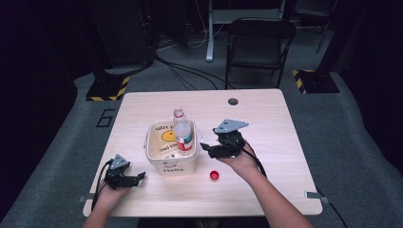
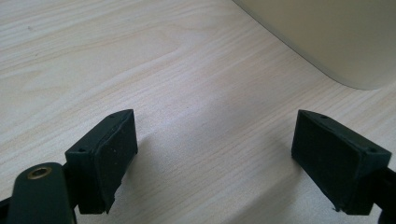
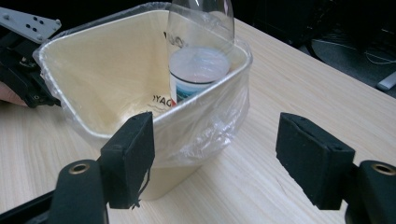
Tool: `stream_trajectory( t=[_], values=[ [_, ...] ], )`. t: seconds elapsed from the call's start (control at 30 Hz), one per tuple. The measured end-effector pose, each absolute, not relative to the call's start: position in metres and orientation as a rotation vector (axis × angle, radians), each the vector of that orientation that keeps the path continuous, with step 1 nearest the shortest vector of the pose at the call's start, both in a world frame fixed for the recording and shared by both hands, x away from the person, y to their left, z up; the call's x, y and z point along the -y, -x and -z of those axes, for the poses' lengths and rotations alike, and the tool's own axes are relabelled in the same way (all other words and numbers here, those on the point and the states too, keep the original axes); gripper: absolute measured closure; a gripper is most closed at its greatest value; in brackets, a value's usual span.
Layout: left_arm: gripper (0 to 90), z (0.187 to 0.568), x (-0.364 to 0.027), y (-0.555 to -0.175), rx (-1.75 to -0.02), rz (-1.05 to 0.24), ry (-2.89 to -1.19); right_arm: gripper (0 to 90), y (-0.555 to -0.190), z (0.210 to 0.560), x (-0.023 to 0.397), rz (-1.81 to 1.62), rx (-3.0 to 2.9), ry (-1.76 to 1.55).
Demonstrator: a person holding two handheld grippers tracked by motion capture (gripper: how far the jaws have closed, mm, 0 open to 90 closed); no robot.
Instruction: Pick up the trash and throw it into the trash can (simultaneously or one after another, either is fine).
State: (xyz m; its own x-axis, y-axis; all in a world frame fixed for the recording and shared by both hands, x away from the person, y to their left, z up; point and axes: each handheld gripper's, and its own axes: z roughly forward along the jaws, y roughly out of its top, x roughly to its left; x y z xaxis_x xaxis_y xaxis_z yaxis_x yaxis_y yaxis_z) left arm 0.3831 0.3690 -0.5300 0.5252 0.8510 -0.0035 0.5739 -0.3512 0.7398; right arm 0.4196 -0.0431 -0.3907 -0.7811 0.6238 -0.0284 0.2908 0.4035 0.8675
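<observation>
From above, a capless bottle (image 1: 182, 134) stood in the lined bin (image 1: 161, 164), its red cap (image 1: 215, 175) on the table (image 1: 266, 123), likely discarded. Left gripper (image 2: 215, 154) rested open over bare wood. Right gripper (image 3: 215, 158), jaws apart, faced the bin.

The bottle's (image 3: 201, 60) neck is cut off by the top edge in the right gripper view. The bin's (image 2: 327, 37) cream wall runs off the far right corner in the left gripper view.

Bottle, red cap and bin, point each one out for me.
bottle (image 1: 183, 135), high view, on its label.
red cap (image 1: 215, 175), high view, on its top.
bin (image 3: 116, 70), right gripper view, on its inner wall.
</observation>
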Motion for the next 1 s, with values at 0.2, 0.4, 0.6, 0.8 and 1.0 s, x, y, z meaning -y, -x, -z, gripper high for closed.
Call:
stream_trajectory(
  t=[0.2, 0.4, 0.6, 0.8, 1.0],
  values=[
    [14.0, 0.530, -0.369, -0.383, -1.156, -0.505, -2.067, 28.9, -0.413, 0.399, 0.053, -1.334, -2.306, -0.805],
    [14.0, 0.530, -0.369, -0.383, -1.159, -0.506, -2.066, 30.1, -0.408, 0.410, 0.057, -1.315, -2.323, -0.818],
    [14.0, 0.530, -0.368, -0.383, -1.163, -0.504, -2.059, 32.9, -0.401, 0.417, 0.060, -1.317, -2.323, -0.822],
    [14.0, 0.530, -0.368, -0.383, -1.163, -0.504, -2.059, 35.3, -0.395, 0.430, 0.062, -1.314, -2.338, -0.843],
    [14.0, 0.530, -0.368, -0.383, -1.164, -0.505, -2.058, 36.4, -0.390, 0.445, 0.063, -1.306, -2.363, -0.862]
  ],
)
